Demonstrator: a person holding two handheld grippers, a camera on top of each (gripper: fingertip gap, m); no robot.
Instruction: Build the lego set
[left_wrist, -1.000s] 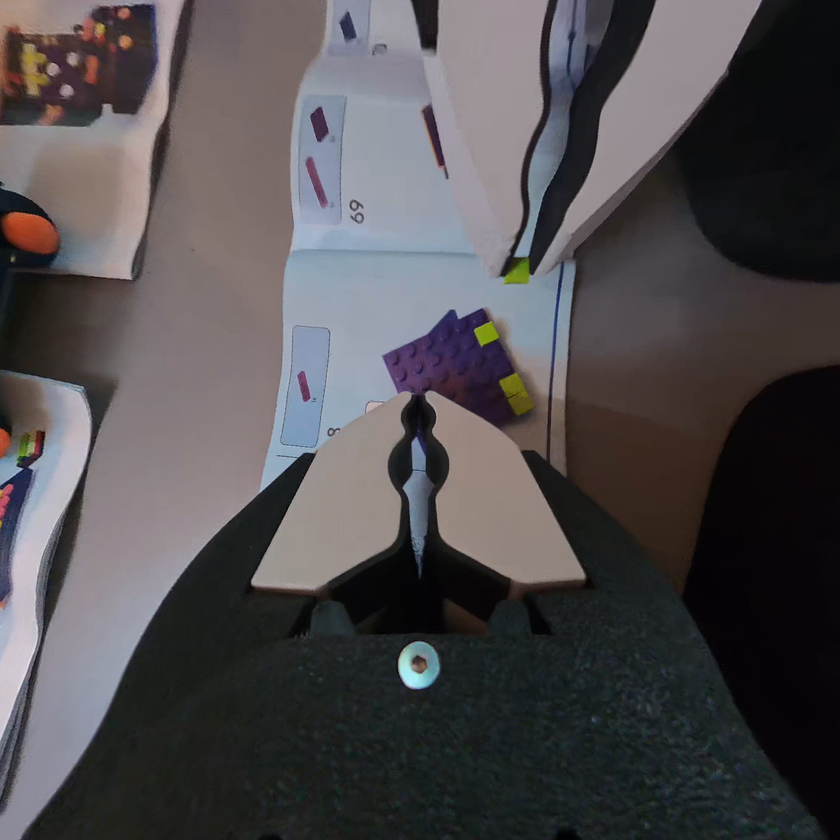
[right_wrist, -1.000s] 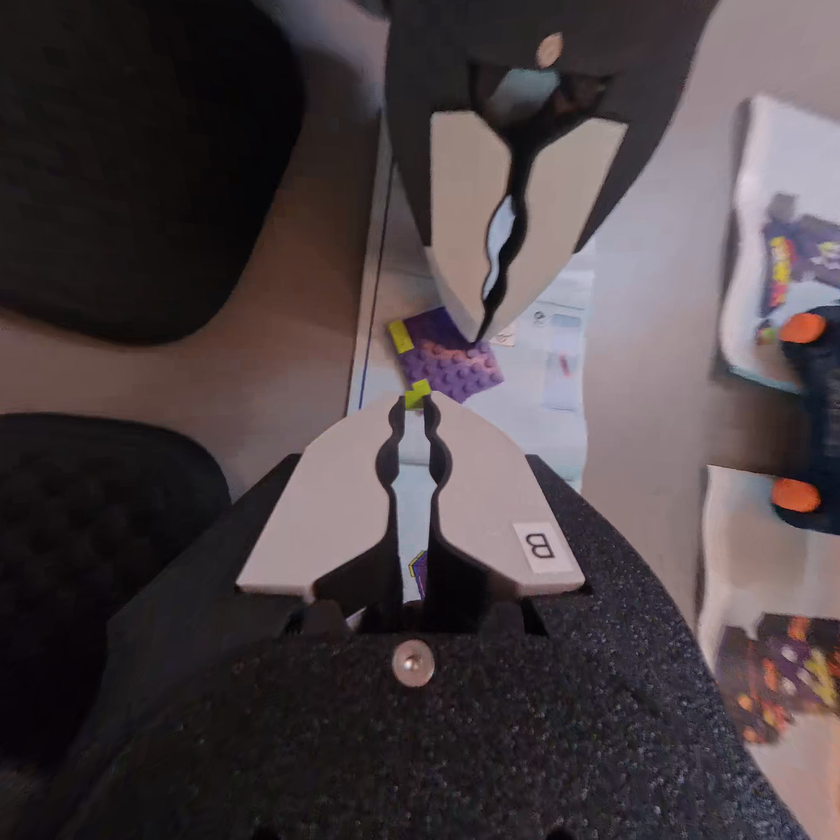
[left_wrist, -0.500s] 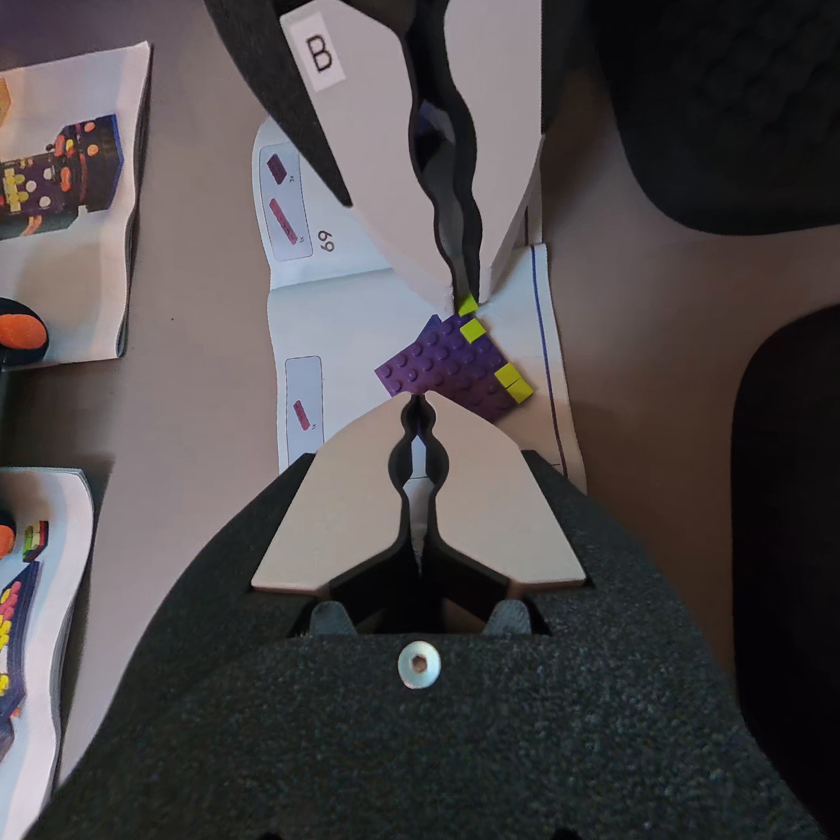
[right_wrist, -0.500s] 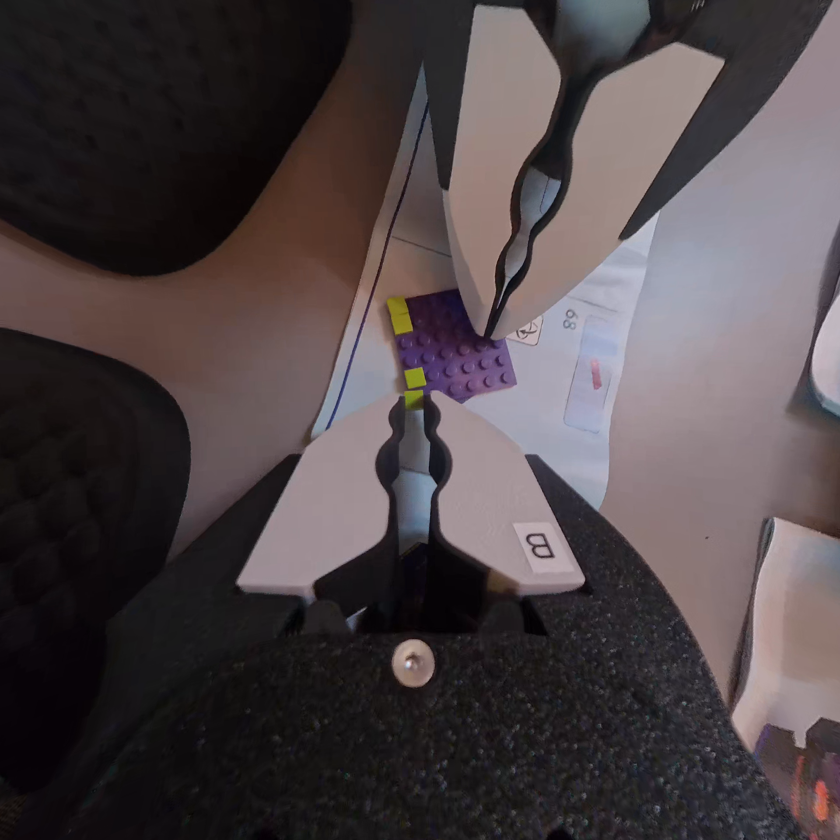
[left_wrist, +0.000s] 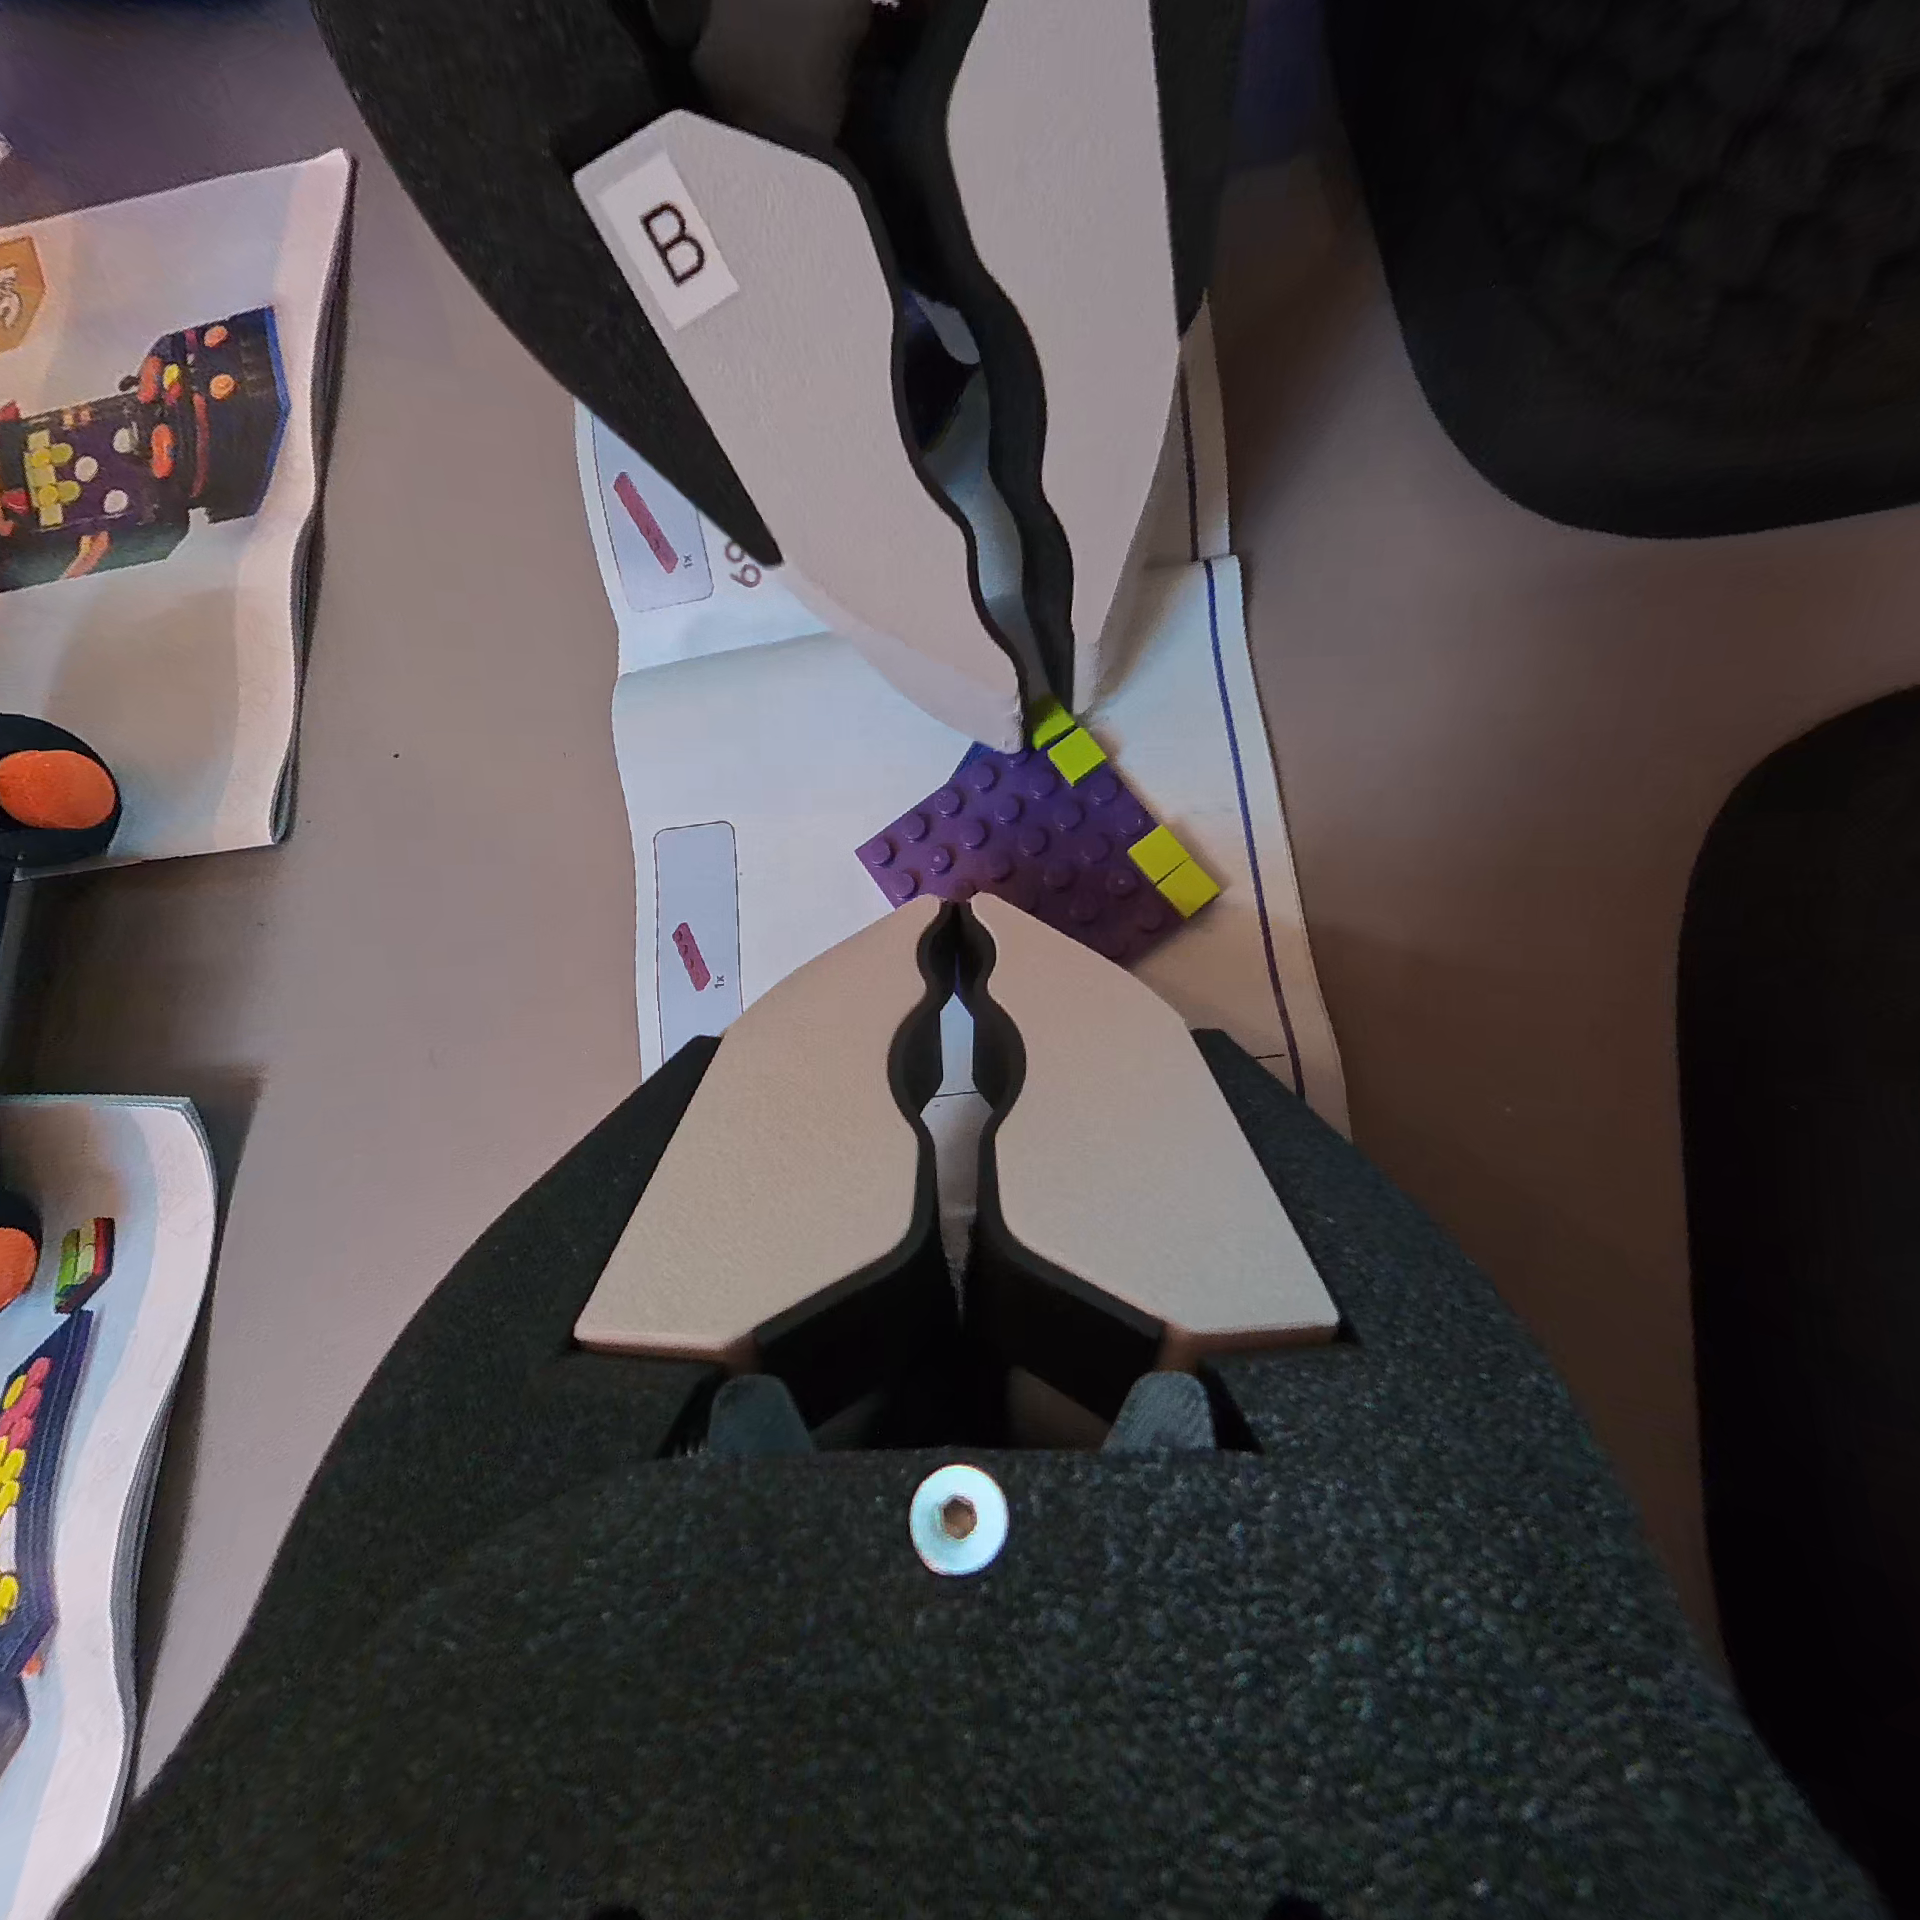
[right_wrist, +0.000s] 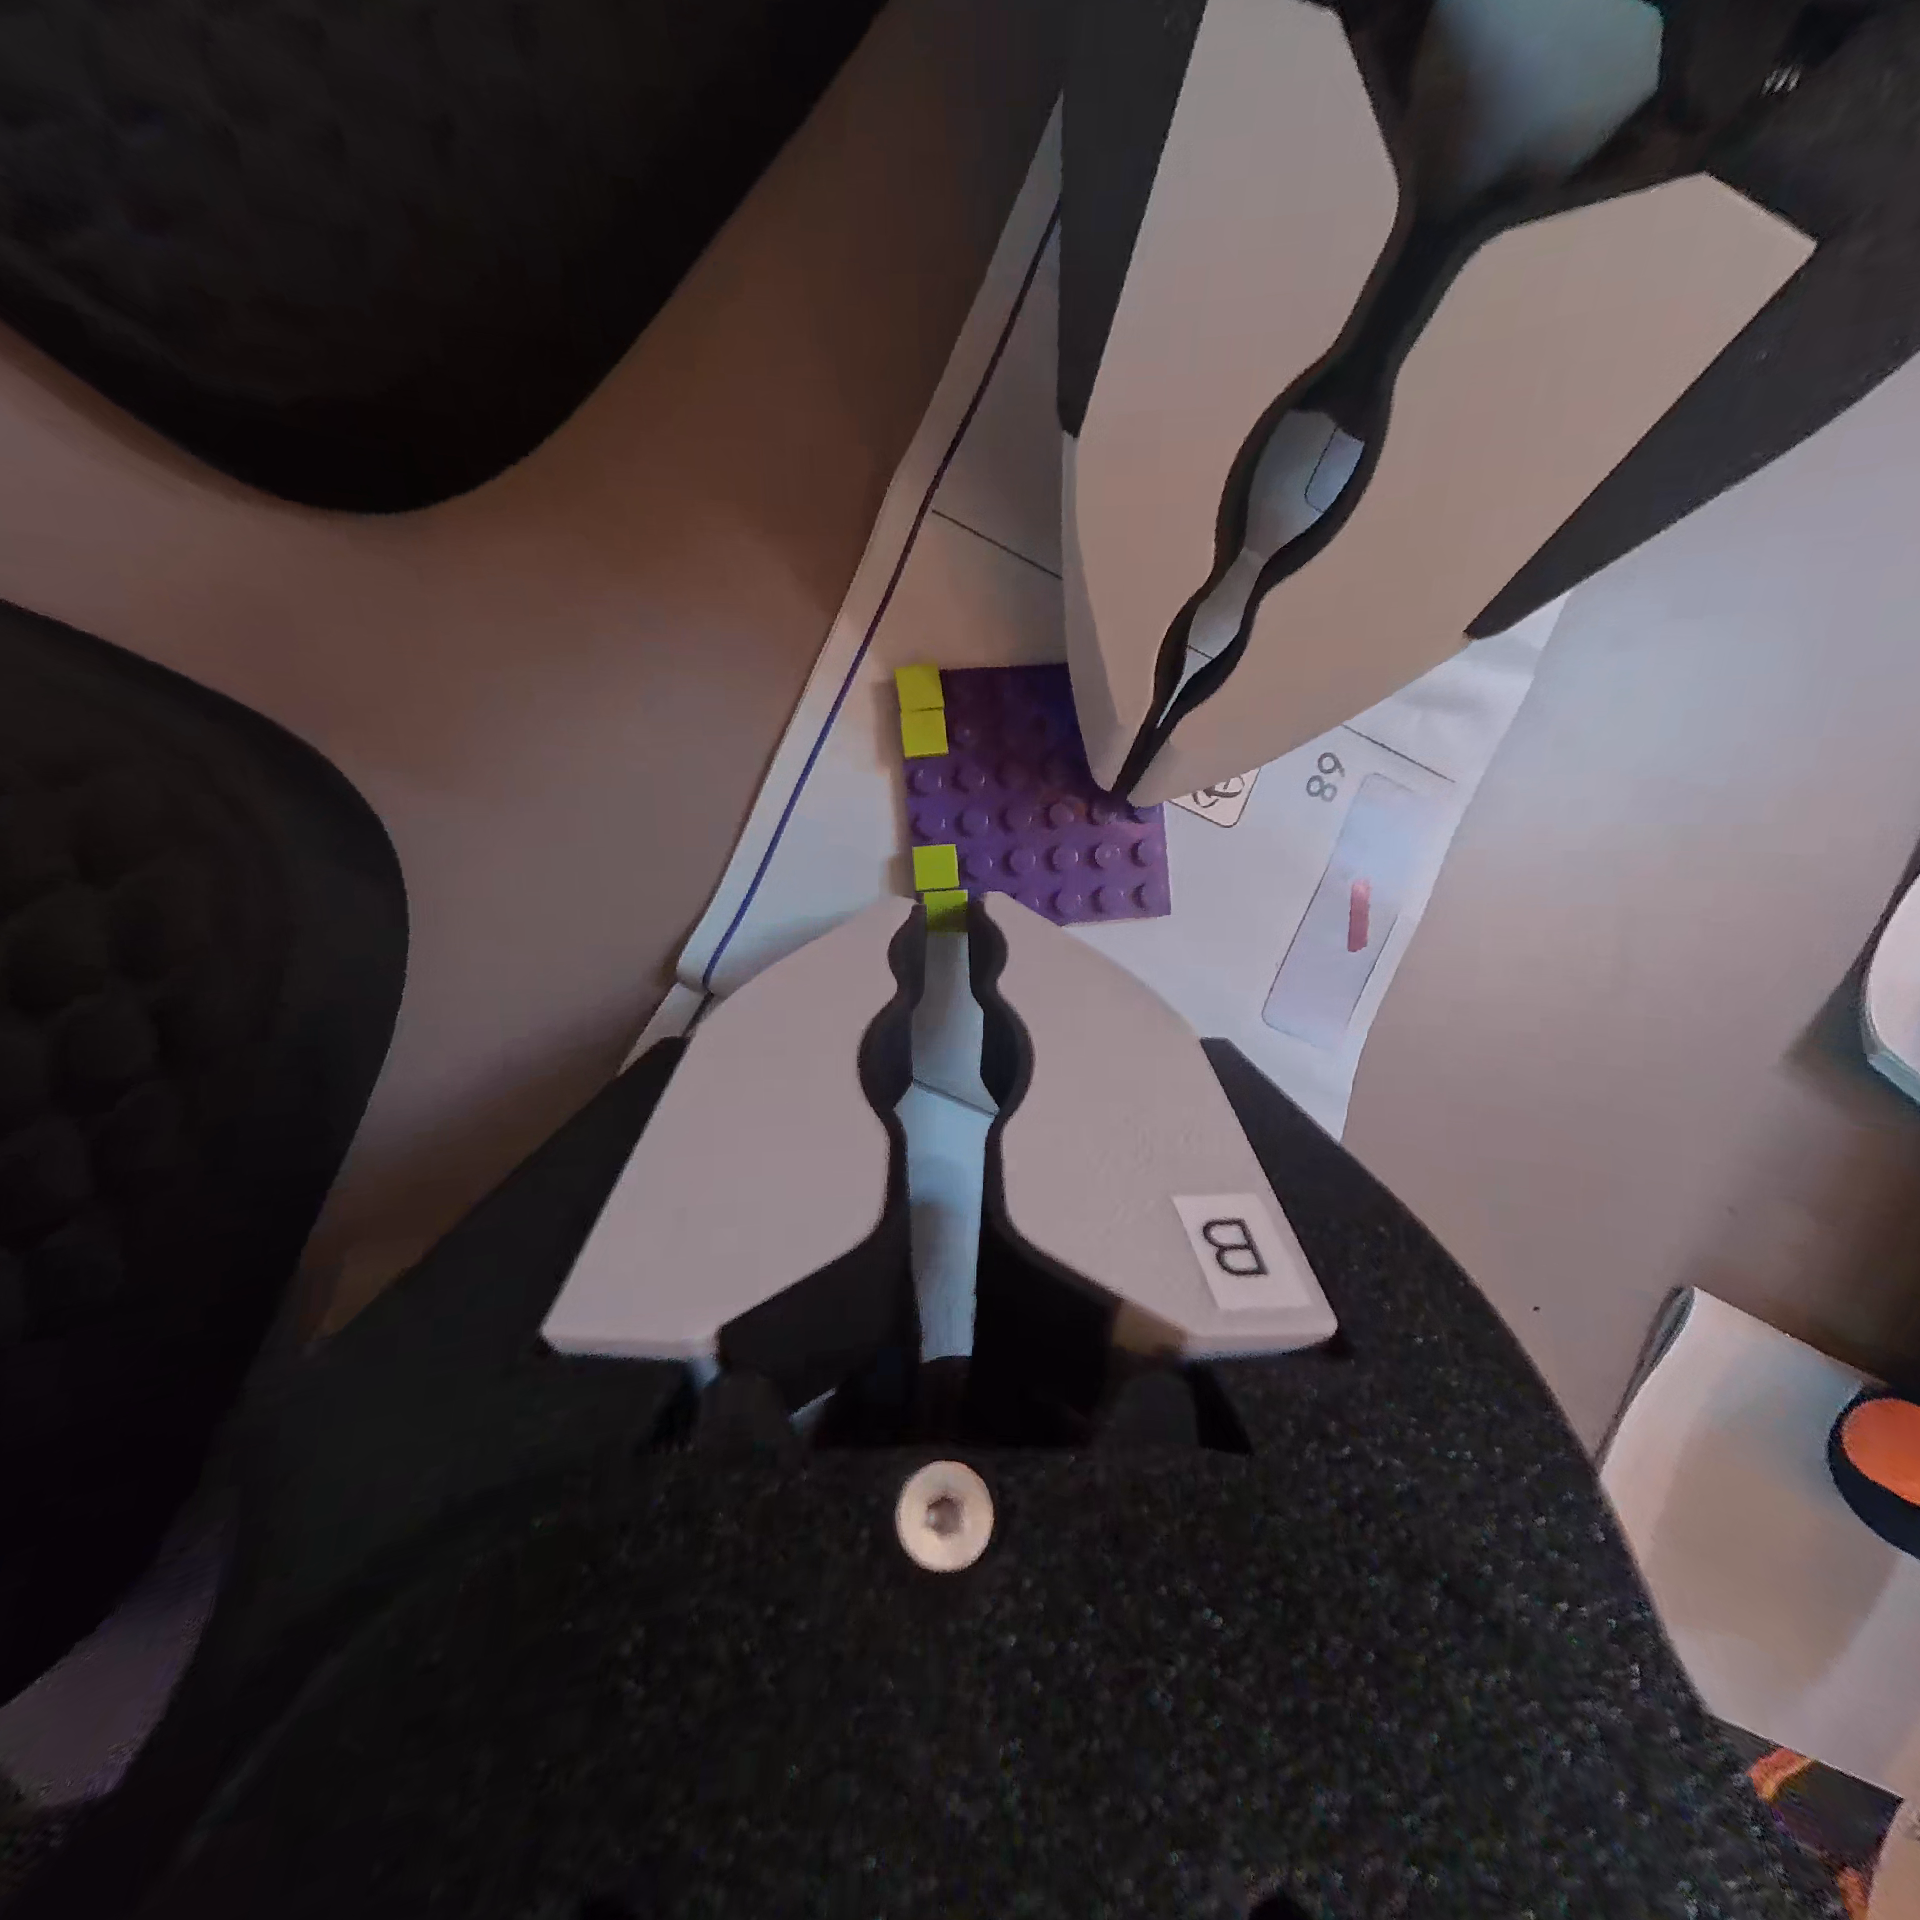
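Lime tile (right_wrist: 943, 911) pinched flat, level with purple plate (right_wrist: 1039, 821).

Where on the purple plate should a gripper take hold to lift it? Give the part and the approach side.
Grip the purple plate by its thin edges at the studded corner away from the lime tiles, probably coming in low from the side. It lies flat on the instruction booklet, so only the rim offers opposing faces; the tiled edge is crowded by the right gripper.
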